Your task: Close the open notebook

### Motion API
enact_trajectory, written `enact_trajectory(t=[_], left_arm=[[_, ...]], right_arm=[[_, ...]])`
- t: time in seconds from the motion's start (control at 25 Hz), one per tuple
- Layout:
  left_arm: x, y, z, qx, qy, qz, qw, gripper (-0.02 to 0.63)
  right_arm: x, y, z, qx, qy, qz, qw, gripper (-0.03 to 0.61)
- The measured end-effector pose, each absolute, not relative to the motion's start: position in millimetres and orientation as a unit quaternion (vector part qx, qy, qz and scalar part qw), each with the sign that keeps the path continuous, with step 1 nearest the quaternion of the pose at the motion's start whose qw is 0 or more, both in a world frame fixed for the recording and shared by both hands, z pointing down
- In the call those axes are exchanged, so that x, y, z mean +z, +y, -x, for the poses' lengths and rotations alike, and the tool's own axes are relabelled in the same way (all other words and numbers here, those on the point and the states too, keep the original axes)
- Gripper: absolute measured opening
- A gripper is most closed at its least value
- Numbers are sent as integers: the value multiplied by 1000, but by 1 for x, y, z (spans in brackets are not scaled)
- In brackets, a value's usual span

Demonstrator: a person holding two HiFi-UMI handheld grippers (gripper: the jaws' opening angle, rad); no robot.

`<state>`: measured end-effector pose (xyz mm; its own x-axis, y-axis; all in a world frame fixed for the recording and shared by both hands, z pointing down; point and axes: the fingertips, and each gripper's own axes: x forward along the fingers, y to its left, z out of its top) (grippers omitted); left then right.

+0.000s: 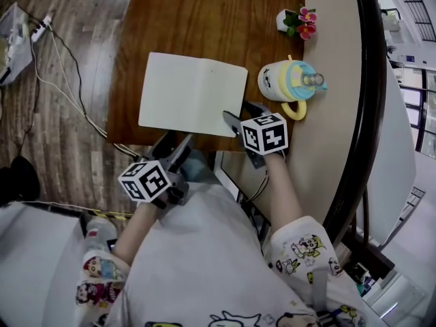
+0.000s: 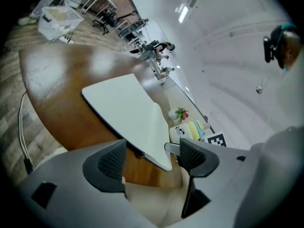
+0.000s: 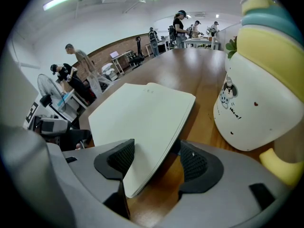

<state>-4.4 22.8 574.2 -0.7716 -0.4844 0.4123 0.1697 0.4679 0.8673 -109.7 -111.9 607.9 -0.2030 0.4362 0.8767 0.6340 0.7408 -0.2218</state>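
The notebook [image 1: 193, 94] lies open on the brown counter [image 1: 204, 19], its blank cream pages facing up and its near edge close to the counter's front edge. Your right tool [image 3: 156, 151] sits at the notebook's near right corner with its jaws wide apart. The right gripper view shows the stack of right-hand pages running between the two pads, one pad over the page and the other beside the page edges, with a gap on each side, so nothing is clamped. Your left tool [image 2: 153, 148] is held lower, near the front of the counter on the notebook's near side. Its jaws are also spread wide and hold nothing, and the notebook's near corner shows in the gap beyond them. A cream mug [image 1: 289, 80] with yellow and blue bands and a yellow handle stands just right of the notebook, close to your right tool. A small flower pot [image 1: 298, 21] stands farther back on the counter, well apart from the notebook. To the left, cables [image 1: 65, 80] trail across the wooden floor [image 1: 41, 148].
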Motion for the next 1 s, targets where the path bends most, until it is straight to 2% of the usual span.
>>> enact_trajectory(t=[0.52,1.0], left_arm=[[575,24,14,-619,-726,-45,298,327],[574,80,15,-583,-769,-2,262,328]], right_arm=[[607,-111,108,-97,-768,345,530,268],[608,-112,107,-114,-756,366,532,272]])
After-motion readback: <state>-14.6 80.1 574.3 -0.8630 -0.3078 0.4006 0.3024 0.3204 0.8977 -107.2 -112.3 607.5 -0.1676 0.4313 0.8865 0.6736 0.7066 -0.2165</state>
